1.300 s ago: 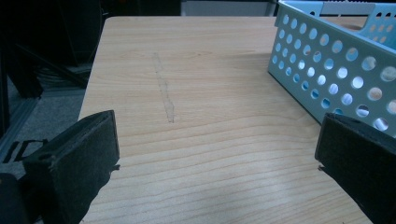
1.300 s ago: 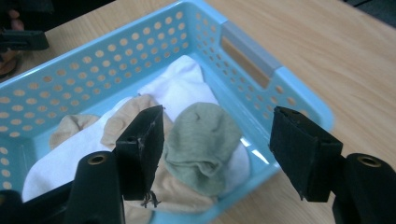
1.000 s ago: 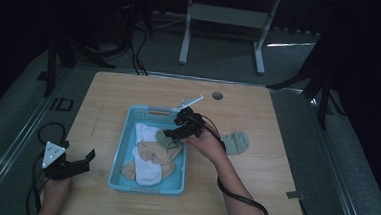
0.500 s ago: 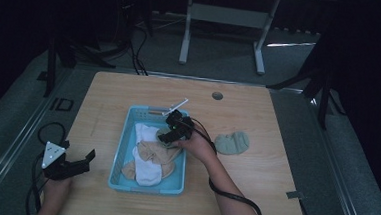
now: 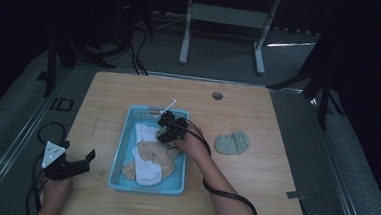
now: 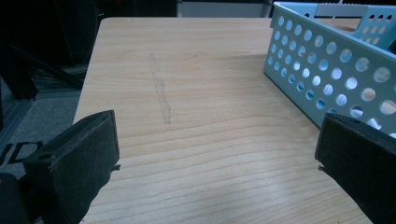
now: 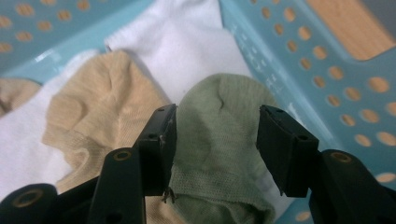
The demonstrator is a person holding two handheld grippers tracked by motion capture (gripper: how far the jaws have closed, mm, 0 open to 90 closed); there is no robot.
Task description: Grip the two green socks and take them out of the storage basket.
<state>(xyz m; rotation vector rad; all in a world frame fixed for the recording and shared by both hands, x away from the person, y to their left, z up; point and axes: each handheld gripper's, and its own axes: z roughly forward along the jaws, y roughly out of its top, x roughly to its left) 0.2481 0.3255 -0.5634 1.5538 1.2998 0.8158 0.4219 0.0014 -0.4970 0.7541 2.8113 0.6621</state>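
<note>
A light blue perforated basket (image 5: 120, 158) on the wooden table holds white socks (image 5: 147, 172) and a tan sock (image 5: 153, 153). My right gripper (image 5: 169, 129) reaches down into its upper right part. In the right gripper view its jaws (image 7: 215, 140) straddle a green sock (image 7: 219, 121) that lies on a white sock (image 7: 182, 37) beside the tan sock (image 7: 98, 107). The jaws have just been closing, and the sock between them still looks flat and unpinched. A second green sock (image 5: 232, 142) lies on the table right of the basket. My left gripper (image 5: 88, 161) rests open at the table's front left corner, with nothing between its jaws (image 6: 217, 154).
The basket's wall (image 6: 322, 60) stands close to the right of the left gripper. A faint pencil line (image 6: 161, 93) runs across the table ahead of it. A white stick (image 5: 167, 106) lies at the basket's far rim, and a round hole (image 5: 217, 95) sits in the tabletop behind.
My right gripper has moved left and down into the basket, over the green sock, with its jaws narrower. The green sock on the table is now uncovered. The left gripper has stayed put.
</note>
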